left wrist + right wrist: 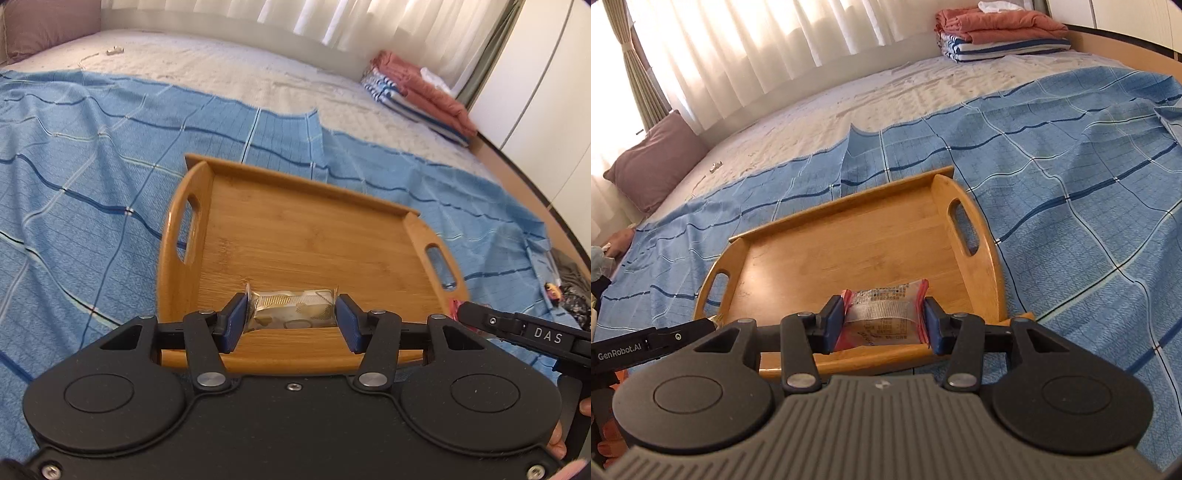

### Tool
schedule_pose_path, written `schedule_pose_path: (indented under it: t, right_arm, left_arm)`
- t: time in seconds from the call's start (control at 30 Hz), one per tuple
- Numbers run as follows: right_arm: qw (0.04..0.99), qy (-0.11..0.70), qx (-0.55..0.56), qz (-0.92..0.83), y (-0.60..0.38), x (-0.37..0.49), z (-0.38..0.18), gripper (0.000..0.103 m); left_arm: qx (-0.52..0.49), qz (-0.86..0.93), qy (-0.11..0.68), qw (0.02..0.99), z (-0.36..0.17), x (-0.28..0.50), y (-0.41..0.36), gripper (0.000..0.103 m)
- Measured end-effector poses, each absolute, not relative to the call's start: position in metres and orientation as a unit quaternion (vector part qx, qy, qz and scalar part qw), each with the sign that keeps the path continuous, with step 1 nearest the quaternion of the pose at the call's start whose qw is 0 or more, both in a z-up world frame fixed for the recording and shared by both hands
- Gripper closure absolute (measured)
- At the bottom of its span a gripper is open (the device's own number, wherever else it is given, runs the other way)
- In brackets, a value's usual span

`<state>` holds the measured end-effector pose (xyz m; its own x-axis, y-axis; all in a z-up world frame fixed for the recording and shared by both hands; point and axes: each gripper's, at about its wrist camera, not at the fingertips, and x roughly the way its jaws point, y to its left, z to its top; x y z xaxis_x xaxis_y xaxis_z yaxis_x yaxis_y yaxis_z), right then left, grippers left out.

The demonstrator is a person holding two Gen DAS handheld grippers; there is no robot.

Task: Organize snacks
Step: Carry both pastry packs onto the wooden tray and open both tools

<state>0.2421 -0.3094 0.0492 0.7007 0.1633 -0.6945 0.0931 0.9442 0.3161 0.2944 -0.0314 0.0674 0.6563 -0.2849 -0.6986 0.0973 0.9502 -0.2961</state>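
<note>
Two hand-held tools, each gripping one snack packet, over the near edge of a wooden tray on a bed.

The left tool (291, 319) is clamped on a gold-and-white snack packet (293, 309); the right tool (882, 326) is clamped on a clear packet with red ends (882, 314). Both packets sit between blue pads, just above the near end of the tray (295, 236). One tray, two cut-out handles, its floor otherwise bare wood. It rests on a blue checked blanket (92, 166) with open bed all around; folded laundry (997, 29) lies far off.
</note>
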Motion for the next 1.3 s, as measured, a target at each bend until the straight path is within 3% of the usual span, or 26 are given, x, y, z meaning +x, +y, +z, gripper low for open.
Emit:
schedule_pose_path:
  t: [0.37,1.07,1.2,1.3]
  right_arm:
    - [0.897,0.421,0.133,0.019,-0.286,0.272,0.016,0.053]
    - [0.901,0.422,0.104,0.014,-0.275,0.278,0.007,0.051]
    - [0.902,0.418,0.109,0.016,-0.275,0.277,0.007,0.045]
    - [0.903,0.414,0.116,0.014,-0.278,0.275,0.009,0.04]
  left_arm:
    - [-0.088,-0.088,0.423,0.897,0.033,0.318,-0.052,0.053]
    - [-0.052,-0.084,0.416,0.904,0.023,0.319,-0.065,0.052]
    - [-0.059,-0.087,0.416,0.903,0.024,0.319,-0.064,0.047]
    - [-0.059,-0.089,0.41,0.906,0.027,0.316,-0.062,0.035]
